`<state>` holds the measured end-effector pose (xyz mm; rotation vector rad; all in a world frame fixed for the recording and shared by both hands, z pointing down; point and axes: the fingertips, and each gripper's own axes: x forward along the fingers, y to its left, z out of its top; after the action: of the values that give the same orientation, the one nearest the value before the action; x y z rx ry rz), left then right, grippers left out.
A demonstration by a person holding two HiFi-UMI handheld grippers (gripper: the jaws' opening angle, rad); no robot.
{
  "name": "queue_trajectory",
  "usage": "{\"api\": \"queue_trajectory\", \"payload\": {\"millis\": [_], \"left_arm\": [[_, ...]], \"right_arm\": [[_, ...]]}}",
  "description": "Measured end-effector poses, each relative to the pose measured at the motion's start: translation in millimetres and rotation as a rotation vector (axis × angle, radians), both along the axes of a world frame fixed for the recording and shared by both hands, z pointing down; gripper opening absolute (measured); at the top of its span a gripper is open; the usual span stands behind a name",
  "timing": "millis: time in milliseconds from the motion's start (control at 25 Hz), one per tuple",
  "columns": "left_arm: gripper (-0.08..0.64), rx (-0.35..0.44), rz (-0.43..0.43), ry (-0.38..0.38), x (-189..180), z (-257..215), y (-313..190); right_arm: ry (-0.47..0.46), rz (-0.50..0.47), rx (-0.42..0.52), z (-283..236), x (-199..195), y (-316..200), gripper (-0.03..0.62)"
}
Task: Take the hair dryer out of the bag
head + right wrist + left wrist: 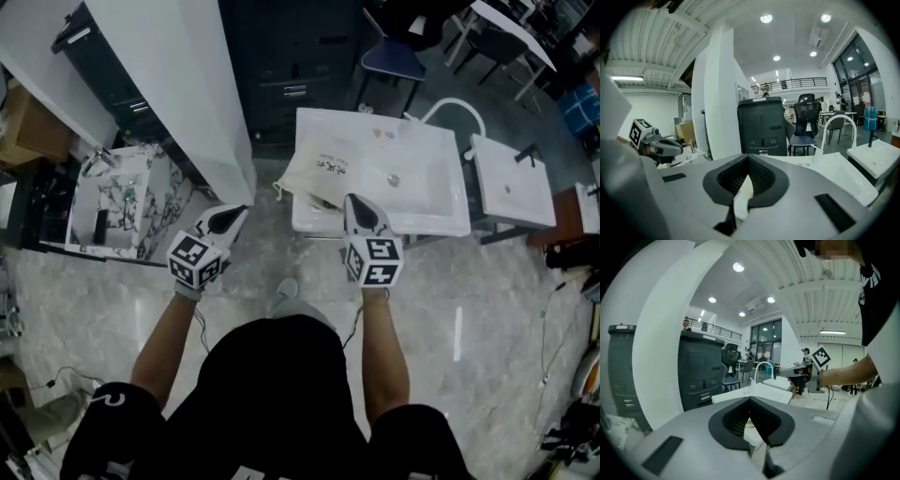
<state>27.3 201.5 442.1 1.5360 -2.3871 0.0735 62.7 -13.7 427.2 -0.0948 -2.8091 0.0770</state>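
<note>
A cream bag [323, 171] lies on the left side of the white sink [431, 211], with the left gripper [228, 219] and the right gripper [362, 210] both close in front of it.

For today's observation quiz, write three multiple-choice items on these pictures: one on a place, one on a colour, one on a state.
1. Where does the bag lie? A on the floor; B on the white sink's left part; C on a chair.
2. The bag's colour? A red; B black; C cream.
3. The left gripper and right gripper are: A both shut, empty; B both open; C gripping the bag.
B: it rests on the sink's left edge. C: pale cloth. A: jaws meet, nothing between.
</note>
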Motion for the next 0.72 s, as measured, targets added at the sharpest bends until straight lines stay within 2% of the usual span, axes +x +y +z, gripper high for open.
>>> {"api": "queue_trajectory", "payload": {"millis": [160, 400, 720], "left_arm": [[-0.002, -0.022, 0.052, -0.008, -28.8, 6.3, -17.8], [-0.002, -0.074, 0.172, -0.030, -51.8, 22.1, -57.8], [-0.002, -0.120, 0.415, -0.055, -73.9, 47.0, -134.5]], "right_arm": [[0.016, 0.033, -0.003, 6.8, -19.3, -8.9, -0.009], [0.030, 0.135, -0.015, 16.7, -13.7, -43.8, -0.009], [0.051, 0.294, -0.041, 37.9, -7.5, -89.0, -0.009]]}}
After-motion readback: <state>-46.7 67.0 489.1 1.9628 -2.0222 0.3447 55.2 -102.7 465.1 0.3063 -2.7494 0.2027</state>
